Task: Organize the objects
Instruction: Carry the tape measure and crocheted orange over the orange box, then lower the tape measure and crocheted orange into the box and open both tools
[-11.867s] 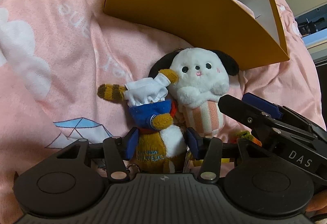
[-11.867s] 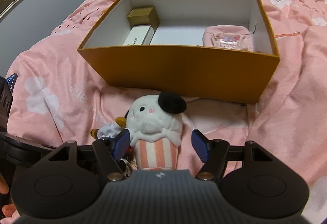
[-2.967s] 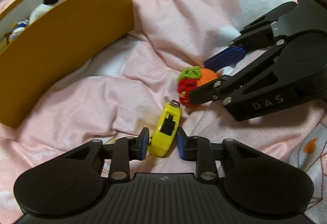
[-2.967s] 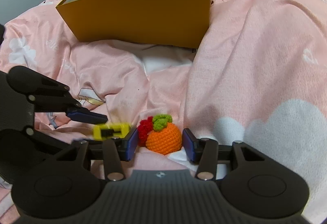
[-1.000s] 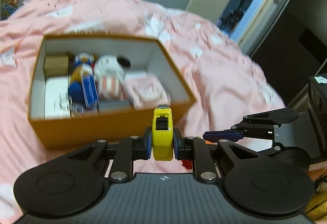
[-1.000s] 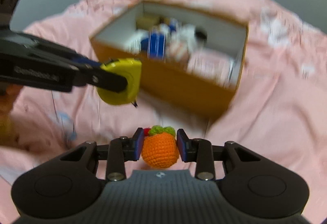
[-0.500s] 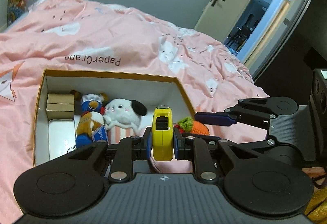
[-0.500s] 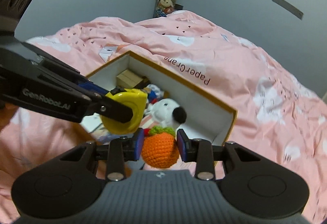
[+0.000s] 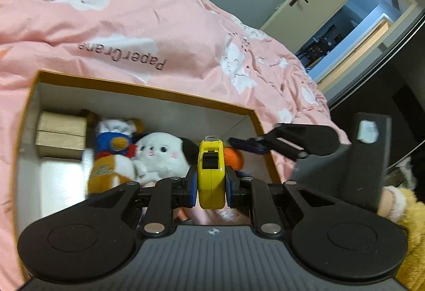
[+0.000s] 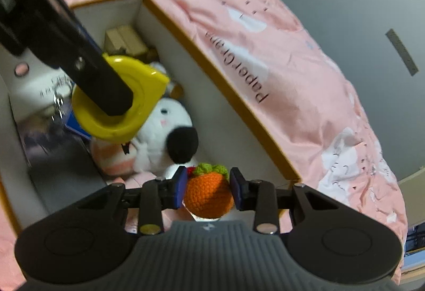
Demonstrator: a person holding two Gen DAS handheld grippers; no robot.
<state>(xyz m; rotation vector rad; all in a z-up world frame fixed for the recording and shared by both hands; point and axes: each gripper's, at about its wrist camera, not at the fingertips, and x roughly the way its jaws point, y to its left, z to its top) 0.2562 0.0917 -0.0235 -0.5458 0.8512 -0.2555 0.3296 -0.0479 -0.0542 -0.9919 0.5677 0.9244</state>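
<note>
My left gripper (image 9: 211, 186) is shut on a yellow tape measure (image 9: 211, 171), held upright over the open orange box (image 9: 138, 84). The same tape measure (image 10: 119, 94) shows in the right wrist view, above the plush toys. My right gripper (image 10: 208, 186) is shut on an orange crocheted fruit (image 10: 208, 198) with green leaves, inside the box's right end near its corner. In the left wrist view that fruit (image 9: 235, 157) peeks out behind the tape measure. A white plush dog (image 9: 159, 153) and a blue-and-orange plush (image 9: 111, 155) lie in the box.
A tan small box (image 9: 62, 134) and a white flat item (image 9: 61, 184) sit at the box's left end. Pink bedding (image 9: 132, 25) surrounds the box. An open door (image 9: 342, 25) is at the far right. A yellow fuzzy sleeve (image 9: 411, 214) shows at the right edge.
Both grippers have moved in over the box and lower; the box now fills more of each view. The right gripper has rolled, tilting its view. Both grips are unchanged.
</note>
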